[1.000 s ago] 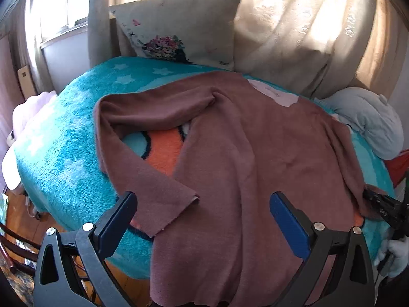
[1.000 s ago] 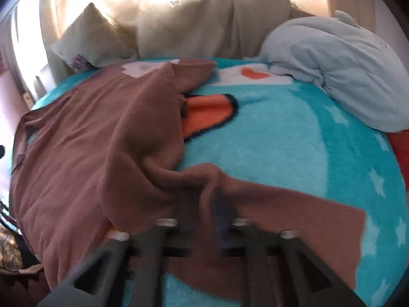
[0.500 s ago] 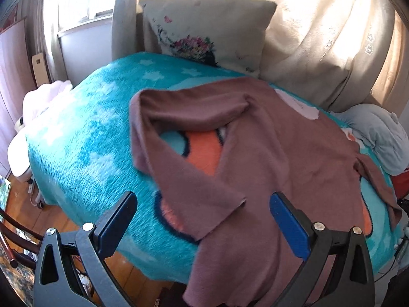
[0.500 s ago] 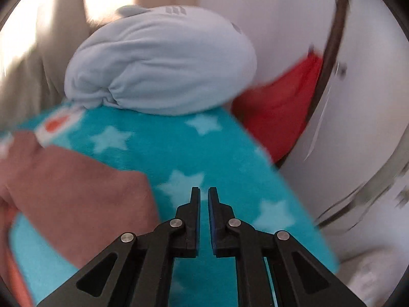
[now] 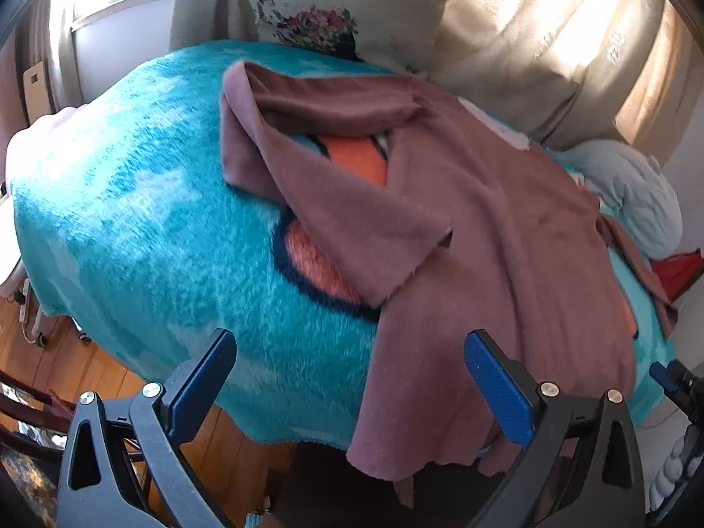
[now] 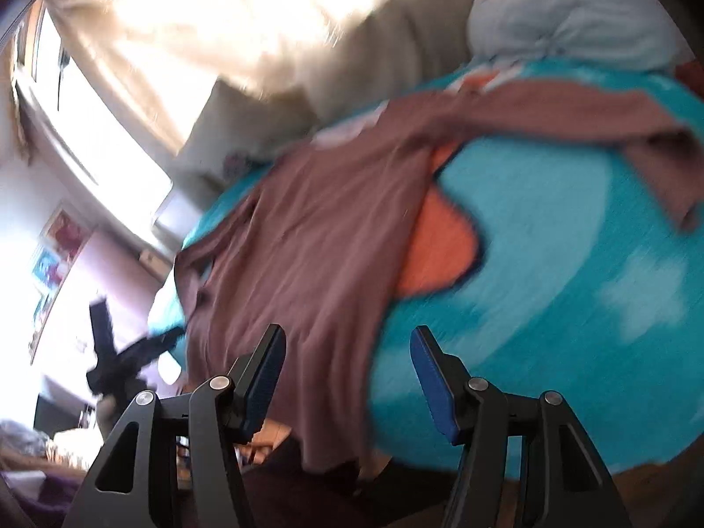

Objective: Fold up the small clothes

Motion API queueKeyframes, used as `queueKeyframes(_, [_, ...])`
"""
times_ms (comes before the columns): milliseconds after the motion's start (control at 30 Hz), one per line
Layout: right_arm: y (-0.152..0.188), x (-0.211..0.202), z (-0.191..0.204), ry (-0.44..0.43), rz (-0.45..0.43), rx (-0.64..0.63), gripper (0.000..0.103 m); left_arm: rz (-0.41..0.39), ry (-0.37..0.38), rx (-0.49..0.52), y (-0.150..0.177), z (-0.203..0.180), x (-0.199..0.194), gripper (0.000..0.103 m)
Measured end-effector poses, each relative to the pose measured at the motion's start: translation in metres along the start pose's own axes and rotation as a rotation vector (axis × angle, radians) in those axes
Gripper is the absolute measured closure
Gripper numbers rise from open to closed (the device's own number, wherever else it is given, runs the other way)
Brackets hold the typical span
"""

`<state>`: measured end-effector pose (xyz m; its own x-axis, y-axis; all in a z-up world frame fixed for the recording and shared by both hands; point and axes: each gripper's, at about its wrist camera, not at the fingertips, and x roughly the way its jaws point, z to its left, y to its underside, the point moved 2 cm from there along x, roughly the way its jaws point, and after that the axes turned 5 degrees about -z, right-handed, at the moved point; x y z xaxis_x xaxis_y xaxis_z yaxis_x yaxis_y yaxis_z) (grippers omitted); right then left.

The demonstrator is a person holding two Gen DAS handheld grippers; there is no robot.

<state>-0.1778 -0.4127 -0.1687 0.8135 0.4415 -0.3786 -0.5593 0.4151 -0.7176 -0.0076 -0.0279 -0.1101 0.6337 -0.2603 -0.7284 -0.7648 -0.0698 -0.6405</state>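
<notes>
Mauve sweater (image 5: pixel 506 229) spread flat on blanket, unfolded. Left gripper (image 5: pixel 352 378) agape, empty; right gripper (image 6: pixel 347 374) jaws just opened, nothing between. Next: seize near hem.

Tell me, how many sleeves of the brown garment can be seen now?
2. One sleeve lies bent back over the turquoise blanket at the garment's left; the other sleeve stretches out to the right, near the light blue bundle.

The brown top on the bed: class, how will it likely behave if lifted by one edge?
The brown top will probably hang limp, since it already drapes over the blanket edge. Its folded-over sleeve may well flop open. The fuzzy-looking cloth probably clings rather than slides.
</notes>
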Motion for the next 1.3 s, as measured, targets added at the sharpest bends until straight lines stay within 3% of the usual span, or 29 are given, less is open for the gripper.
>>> queueKeyframes(100, [0.02,0.018,0.007,0.082,0.046,-0.035,0.039,0.033,0.04,0.0,0.007,-0.004,0.01,0.0])
queueKeyframes(167, [0.023,0.017,0.013,0.1,0.016,-0.055,0.038,0.04,0.04,-0.007,0.009,-0.005,0.01,0.013])
queueKeyframes(233, [0.024,0.017,0.023,0.148,0.016,-0.089,0.038,0.036,0.068,-0.026,0.01,-0.004,0.003,0.042])
queueKeyframes(267, [0.025,0.016,0.027,0.17,0.021,-0.11,0.038,0.032,0.073,-0.028,0.01,-0.002,-0.002,0.051])
queueKeyframes(300, [0.023,0.02,0.025,0.188,0.03,-0.128,0.038,0.026,0.082,-0.027,0.01,0.0,-0.008,0.068])
queueKeyframes(333, [0.024,0.02,0.025,0.207,0.038,-0.136,0.038,0.025,0.102,-0.029,0.011,0.002,-0.011,0.092])
queueKeyframes(367, [0.028,0.02,0.024,0.22,0.044,-0.125,0.038,0.025,0.104,-0.031,0.01,0.004,-0.015,0.101])
queueKeyframes(467, [0.04,0.025,0.006,0.216,0.069,-0.046,0.038,0.016,0.109,-0.032,0.01,0.006,-0.024,0.1])
queueKeyframes(600, [0.045,0.04,-0.009,0.14,0.078,0.054,0.038,0.008,0.086,-0.029,0.012,0.005,-0.026,0.1])
queueKeyframes(633, [0.045,0.048,-0.011,0.11,0.083,0.084,0.046,0.009,0.084,-0.033,0.013,0.006,-0.026,0.1])
queueKeyframes(667, [0.046,0.052,-0.013,0.08,0.088,0.109,0.06,0.011,0.083,-0.038,0.014,0.007,-0.026,0.1])
queueKeyframes(700, [0.046,0.058,-0.016,0.041,0.098,0.132,0.091,0.01,0.077,-0.041,0.014,0.007,-0.027,0.1])
queueKeyframes(767, [0.048,0.058,-0.018,0.003,0.094,0.158,0.091,-0.003,0.064,-0.036,0.015,0.007,-0.034,0.1])
queueKeyframes(900, [0.05,0.021,-0.016,0.003,0.027,0.132,0.093,-0.016,0.044,-0.024,0.014,0.008,-0.045,0.1])
queueKeyframes(933, [0.049,0.011,-0.018,0.01,0.014,0.132,0.099,-0.021,0.032,-0.021,0.014,0.009,-0.049,0.101])
queueKeyframes(1033, [0.052,-0.011,-0.03,0.107,-0.002,0.123,0.099,-0.006,0.007,-0.033,0.018,0.019,-0.049,0.1])
queueKeyframes(1133, [0.059,-0.005,-0.046,0.161,0.029,0.141,0.099,0.02,-0.109,-0.036,0.027,0.036,-0.042,0.103])
queueKeyframes(1200, [0.059,-0.001,-0.044,0.14,0.037,0.143,0.098,0.029,-0.183,-0.045,0.032,0.051,-0.04,0.103])
queueKeyframes(1300, [0.05,-0.003,-0.038,0.141,0.034,0.106,0.095,0.019,-0.212,-0.093,0.035,0.077,-0.046,0.103])
